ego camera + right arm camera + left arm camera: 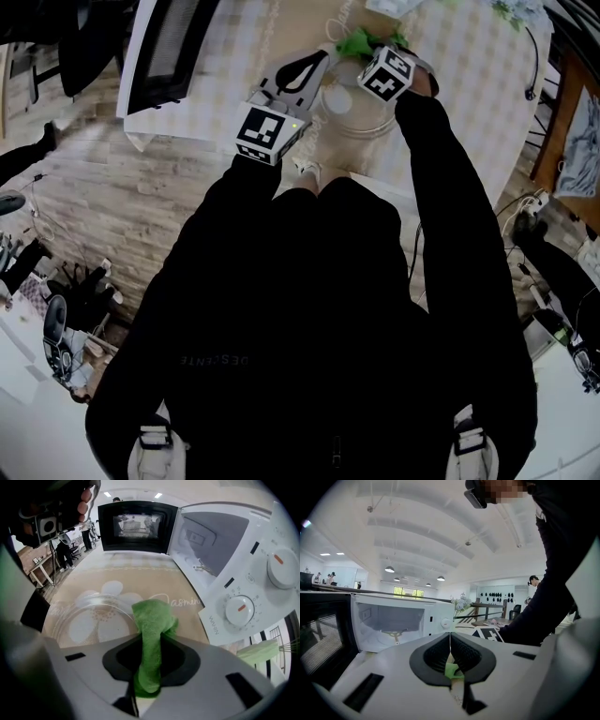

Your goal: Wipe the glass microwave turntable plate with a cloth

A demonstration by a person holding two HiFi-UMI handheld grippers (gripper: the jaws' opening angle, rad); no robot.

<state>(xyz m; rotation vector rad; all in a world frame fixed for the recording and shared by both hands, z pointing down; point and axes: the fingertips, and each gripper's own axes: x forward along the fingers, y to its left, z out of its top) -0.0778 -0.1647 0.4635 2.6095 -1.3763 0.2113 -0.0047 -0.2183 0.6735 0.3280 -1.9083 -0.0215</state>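
Our right tongs (151, 640) are clamped tight on a green cloth (152, 618), which bunches up out of the tips and runs back between them. The cloth's free end sits at the right rim of the glass plate (89, 620). We cannot tell whether it presses on the glass or hangs just above it. The plate lies flat on the counter (136, 576), and a flower print shows through the glass. Its near edge is cut off by the tongs' grey body.

Our left tongs (450, 637) are closed, with the tips meeting. Lower down, in the slit between them, we see a sliver of green and a bit of pale pattern, too small to name. We cannot tell whether the tips pinch the plate's rim, because the white body blocks the counter below.

In the head view the left tongs reach to the plate's left edge. The right tongs are over its far side, their tips hidden behind the marker cube (386, 73). Our dark top (319, 328) fills most of that picture, so only part of the plate shows.

The microwave (239, 559) stands just right of the plate with its door (136, 527) swung open. Its right side is cut off at the frame.
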